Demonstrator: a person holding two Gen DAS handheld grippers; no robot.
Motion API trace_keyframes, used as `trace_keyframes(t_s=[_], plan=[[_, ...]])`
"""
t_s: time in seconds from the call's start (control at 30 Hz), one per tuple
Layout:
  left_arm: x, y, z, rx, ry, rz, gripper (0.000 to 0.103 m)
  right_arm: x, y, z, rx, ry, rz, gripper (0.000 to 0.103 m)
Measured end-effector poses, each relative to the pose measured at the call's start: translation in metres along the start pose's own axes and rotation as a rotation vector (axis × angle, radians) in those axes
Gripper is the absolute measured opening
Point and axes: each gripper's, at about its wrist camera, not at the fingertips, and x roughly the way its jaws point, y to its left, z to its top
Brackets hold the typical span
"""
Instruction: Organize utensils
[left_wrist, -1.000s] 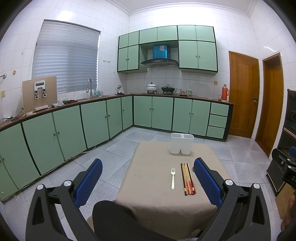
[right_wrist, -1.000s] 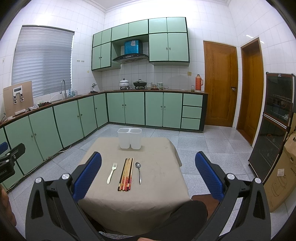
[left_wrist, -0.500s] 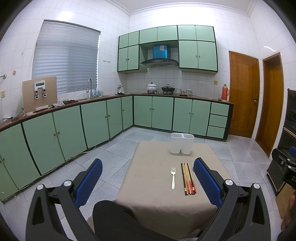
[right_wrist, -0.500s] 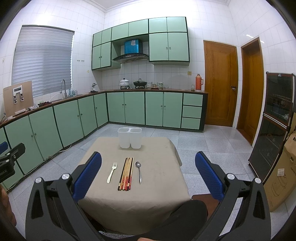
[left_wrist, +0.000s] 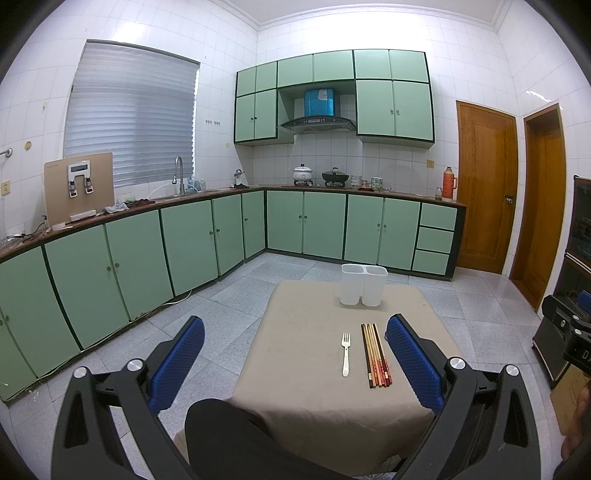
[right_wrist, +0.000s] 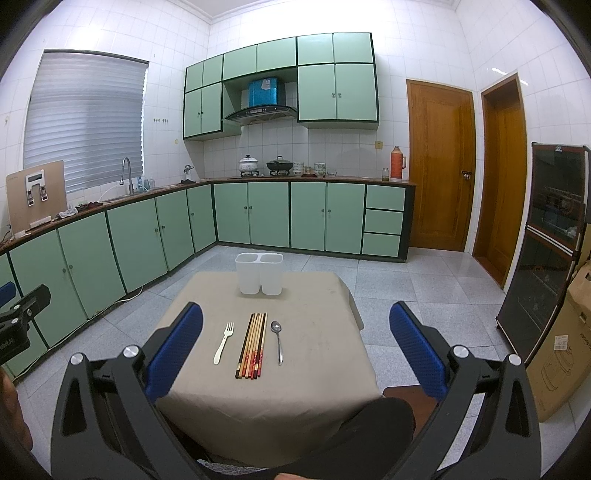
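Note:
A small table under a beige cloth (right_wrist: 314, 354) carries a white fork (right_wrist: 224, 341), a row of several chopsticks (right_wrist: 252, 345) and a metal spoon (right_wrist: 277, 340). Behind them, at the far edge, stands a white two-compartment holder (right_wrist: 259, 273). In the left wrist view I see the fork (left_wrist: 345, 352), the chopsticks (left_wrist: 376, 354) and the holder (left_wrist: 364, 284); the right blue pad hides the spoon. My left gripper (left_wrist: 293, 332) and my right gripper (right_wrist: 295, 321) are both open, held well back from the table, with nothing between their fingers.
Green cabinets (right_wrist: 155, 236) run along the left and back walls. Two wooden doors (right_wrist: 439, 166) are at the right, with a dark glass cabinet (right_wrist: 550, 236) and a cardboard box (right_wrist: 565, 354) beside them. The person's dark-clothed knee (left_wrist: 229, 435) is in front of the table's near edge.

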Motion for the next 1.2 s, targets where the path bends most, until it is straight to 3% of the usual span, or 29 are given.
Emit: trace_keyframes(t_s=[0.4, 0.57, 0.7, 0.93, 1.07, 1.2], plan=[[0.002, -0.001, -0.002, -0.001, 0.005, -0.006, 0.097, 0.013, 0.006, -0.012, -0.001, 0.013, 0.002, 0.098], [0.026, -0.005, -0.009, 0.020, 0.071, -0.044, 0.097, 0.040, 0.002, -0.014, 0.010, 0.076, 0.060, 0.098], [0.075, -0.014, -0.021, 0.065, 0.173, -0.085, 0.097, 0.083, 0.004, -0.022, 0.004, 0.165, 0.106, 0.098], [0.182, -0.033, -0.051, 0.114, 0.373, -0.172, 0.097, 0.197, 0.015, -0.047, -0.035, 0.358, 0.168, 0.096], [0.245, -0.032, -0.066, 0.073, 0.466, -0.207, 0.097, 0.261, 0.015, -0.060, -0.027, 0.470, 0.202, 0.075], [0.292, -0.043, -0.082, 0.106, 0.502, -0.214, 0.096, 0.319, 0.013, -0.072, -0.022, 0.568, 0.216, 0.070]])
